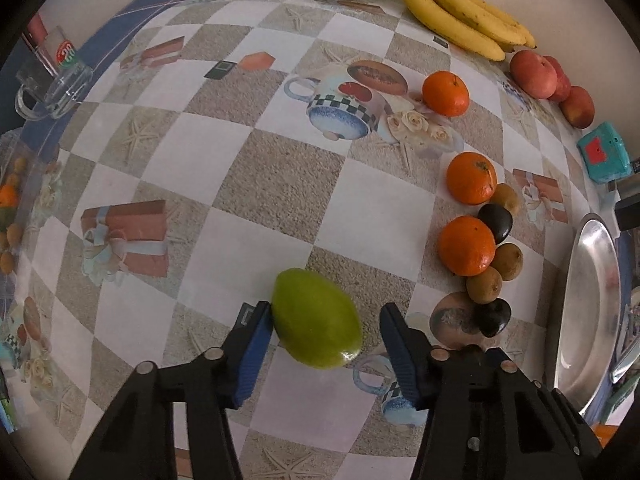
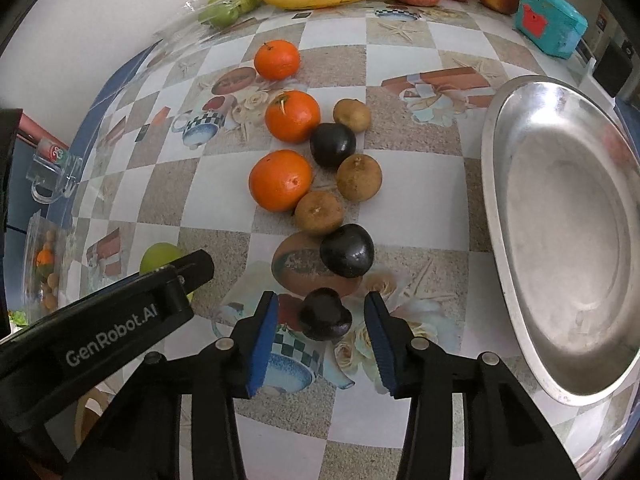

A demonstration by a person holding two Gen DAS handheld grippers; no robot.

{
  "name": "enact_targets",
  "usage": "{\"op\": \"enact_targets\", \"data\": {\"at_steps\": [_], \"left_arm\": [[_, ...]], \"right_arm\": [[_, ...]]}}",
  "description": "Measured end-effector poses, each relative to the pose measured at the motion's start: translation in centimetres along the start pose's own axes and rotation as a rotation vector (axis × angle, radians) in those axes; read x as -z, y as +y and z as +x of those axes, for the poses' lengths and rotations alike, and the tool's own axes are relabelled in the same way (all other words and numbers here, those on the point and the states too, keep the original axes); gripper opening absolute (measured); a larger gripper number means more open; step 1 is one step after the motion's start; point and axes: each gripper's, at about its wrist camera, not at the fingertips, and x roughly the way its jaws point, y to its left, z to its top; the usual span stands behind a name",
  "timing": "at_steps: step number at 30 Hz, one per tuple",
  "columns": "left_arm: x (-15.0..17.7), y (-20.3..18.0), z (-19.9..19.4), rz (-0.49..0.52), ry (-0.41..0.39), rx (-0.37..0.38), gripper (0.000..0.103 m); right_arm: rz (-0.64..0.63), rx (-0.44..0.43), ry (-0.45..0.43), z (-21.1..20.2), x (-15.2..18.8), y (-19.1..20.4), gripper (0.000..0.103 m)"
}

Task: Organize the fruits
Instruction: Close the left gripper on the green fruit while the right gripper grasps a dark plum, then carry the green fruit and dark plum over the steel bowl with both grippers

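risk L: green fruit [image 1: 317, 319] is round/glossy; only the 9 o'clock pad touches it, so an off-centre squeeze could roll it away.
risk R: dark plum [image 2: 325, 315] is small and could squirt out and knock the plum at 12.
L gripper [image 1: 326, 350]: jaws partly apart, fruit between, gap at the 3 o'clock pad, no clamp yet.
R gripper [image 2: 321, 340]: jaws apart around plum, gaps both sides.
target: steel tray [image 2: 496, 152] at 2 o'clock, on surface [image 2: 420, 184].
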Motion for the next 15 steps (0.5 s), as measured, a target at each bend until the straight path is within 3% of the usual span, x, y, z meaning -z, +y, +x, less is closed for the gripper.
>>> {"op": "enact_targets", "data": {"at_steps": [6,15], "left_arm": [[0.02,0.34,0.00,-0.017,0.001,-0.010,0.046],[-0.11,0.66,0.15,-0.027,-0.005,-0.020,0.045]], "right_arm": [[0.009,-0.009,0.000,-0.05,0.06,-0.05,0.032],[0.041,-0.050,0.006,-0.49,0.30,-0.70,0.027]]}}
